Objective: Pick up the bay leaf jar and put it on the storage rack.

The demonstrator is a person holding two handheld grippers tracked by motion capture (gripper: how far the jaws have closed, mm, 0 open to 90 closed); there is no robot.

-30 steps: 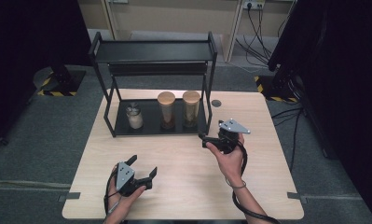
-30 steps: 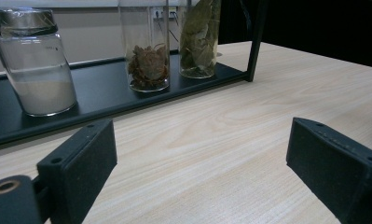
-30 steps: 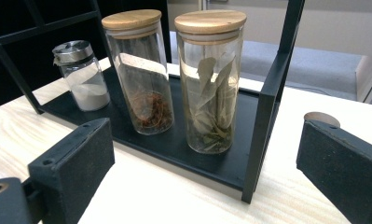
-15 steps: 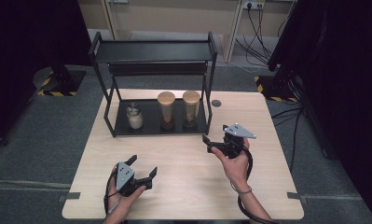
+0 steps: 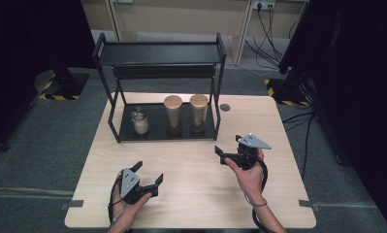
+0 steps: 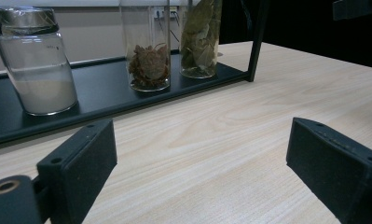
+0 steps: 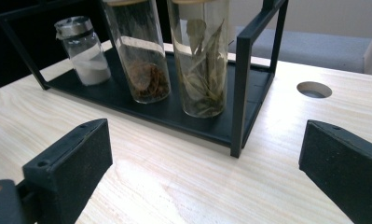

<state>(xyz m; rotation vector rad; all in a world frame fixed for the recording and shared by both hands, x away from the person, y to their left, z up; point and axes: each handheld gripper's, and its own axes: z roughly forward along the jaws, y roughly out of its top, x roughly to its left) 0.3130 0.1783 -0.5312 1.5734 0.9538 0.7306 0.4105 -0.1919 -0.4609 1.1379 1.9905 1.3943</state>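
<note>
While both hands sit on the near half of the bench [image 5: 278, 204], the right hand-held gripper [image 5: 222, 153] is the one lined up on the rack [image 5: 219, 73]. Its jaws have just been opening and now stand spread wide, nothing between them. The left hand-held gripper [image 5: 147, 174] is spread too, empty, parked at near left.

Targets: three jars upright in a row on the rack's bottom shelf, far-centre of the bench.
- bay-leaf jar [image 7: 200, 56]: rightmost, just inside the rack's right front post [image 7: 239, 93]
- brown-spice jar [image 7: 141, 56]: middle, just left of the leaf jar, small gap between them
- white-powder jar [image 7: 83, 51]: leftmost, shorter, metal lid, well apart from the other two

Key relation: the leaf jar lies farther away and a bit left of the right hand-held gripper, and the right gripper view has it near centre between the jaws. Long axis vertical, so my call is a level side-on grip across the glass. The right hand is clearly nearer to it. The left hand is nearer to the powder jar, though still well short of the shelf.

Risk as I read it: the right front post stands just right of the leaf jar, so the right-side jaw has little room. The upper shelf overhangs, so top-down access looks blocked; go in from the near side.
</note>
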